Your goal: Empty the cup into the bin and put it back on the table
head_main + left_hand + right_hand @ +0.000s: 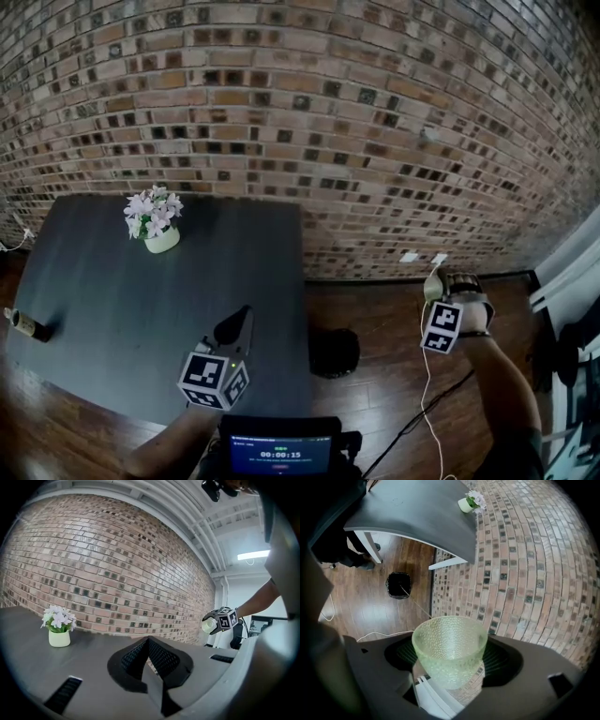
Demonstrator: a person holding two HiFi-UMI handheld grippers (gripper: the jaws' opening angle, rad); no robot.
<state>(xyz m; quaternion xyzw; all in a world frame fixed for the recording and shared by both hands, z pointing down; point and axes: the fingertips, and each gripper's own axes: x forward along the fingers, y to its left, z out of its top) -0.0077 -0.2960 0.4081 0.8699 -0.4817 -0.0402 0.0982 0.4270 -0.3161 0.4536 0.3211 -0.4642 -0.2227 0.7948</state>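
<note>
Two jaws of the right gripper (450, 654) stand spread wide and pinch a pale green dimpled glass cup (449, 641) by its sides, low in the middle of the right gripper view. Nothing shows inside the glass, though a small remnant could escape notice. In the head view this gripper and cup sit at the right of the frame, over the wooden floor (394, 328) near the brick wall. They are well apart from the small black bin (335, 353), which stands on the floor just beside the right edge of the dark bench (112, 300).

The jaws of the left gripper (149, 640) are pressed together on nothing, low over the bench at lower centre of the head view. A pot of pale flowers (161, 239) stands toward the upper left.

My reading is that the cup is off the bench and looks empty, so the tipping is probably done, but the frames cannot confirm it since the cup is not above the bin. Setting it back on the bench is clearly left to do
</note>
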